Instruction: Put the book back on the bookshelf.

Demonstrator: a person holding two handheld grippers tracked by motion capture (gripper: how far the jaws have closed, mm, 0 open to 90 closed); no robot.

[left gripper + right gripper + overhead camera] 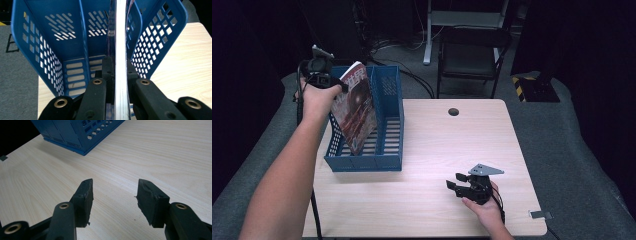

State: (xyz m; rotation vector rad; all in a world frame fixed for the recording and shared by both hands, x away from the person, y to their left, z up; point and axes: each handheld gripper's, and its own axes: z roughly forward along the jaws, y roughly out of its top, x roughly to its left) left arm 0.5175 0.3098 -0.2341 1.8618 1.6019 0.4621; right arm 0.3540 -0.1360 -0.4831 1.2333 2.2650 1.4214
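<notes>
High view has us lowering a magazine (356, 107) into the blue file rack (389, 162) at the table's (452, 150) left edge, our left gripper (323, 80) clenched on its top corner. The magazine stands on edge inside the rack's left compartment, tilted, long axis running from the rack's open front up toward the tall back wall, cover facing right. In the left gripper view its spine (121, 50) runs straight between the pinching jaws. We judge it best to keep it parallel to the divider (83, 37), sink until the bottom edge seats, then let go. Our right gripper (460, 183) rests released, holding nothing, near the table's front.
</notes>
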